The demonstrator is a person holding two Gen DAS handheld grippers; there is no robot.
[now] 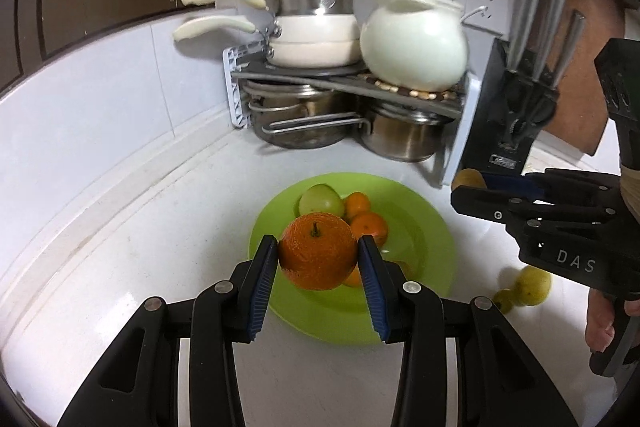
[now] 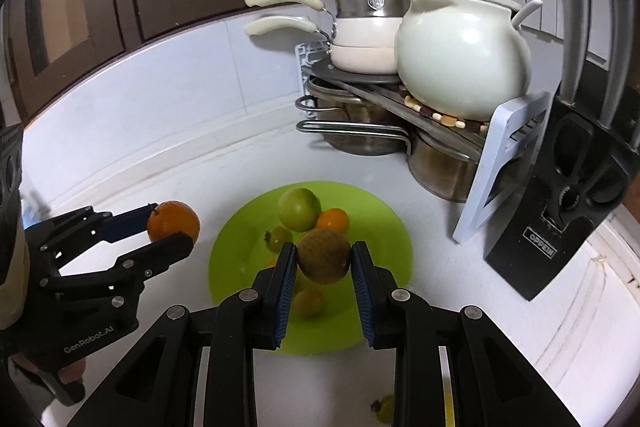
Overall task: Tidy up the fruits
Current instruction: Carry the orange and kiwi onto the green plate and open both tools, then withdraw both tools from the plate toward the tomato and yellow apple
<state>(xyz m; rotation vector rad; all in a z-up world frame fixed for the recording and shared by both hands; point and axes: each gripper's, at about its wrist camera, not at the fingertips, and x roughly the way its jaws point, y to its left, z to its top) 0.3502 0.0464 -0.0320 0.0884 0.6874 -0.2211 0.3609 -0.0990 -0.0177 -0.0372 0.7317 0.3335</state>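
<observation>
The fruits are split between the two grippers, a green plate (image 1: 424,227) and the white counter (image 1: 140,227). A large orange (image 1: 317,250) sits clamped between the blue pads of the left gripper (image 1: 318,259), held in the air over the near part of the plate. The right gripper (image 2: 323,261) grips a brown, rough-skinned round fruit (image 2: 325,254) the same way, also above the plate. Down on the plate lie a green apple (image 2: 299,209), a small orange mandarin (image 2: 333,219) beside it and a few more small fruits partly hidden behind the held ones. Off the plate to its right, a yellow-green fruit (image 1: 534,285) rests on the counter with a smaller one (image 1: 503,299) just beside it. In the corner stands a grey rack (image 2: 360,83) carrying a white pot (image 2: 460,55) and stacked pans (image 2: 366,39), with steel pots underneath, and a black knife block (image 2: 560,211) leans close on the right.
</observation>
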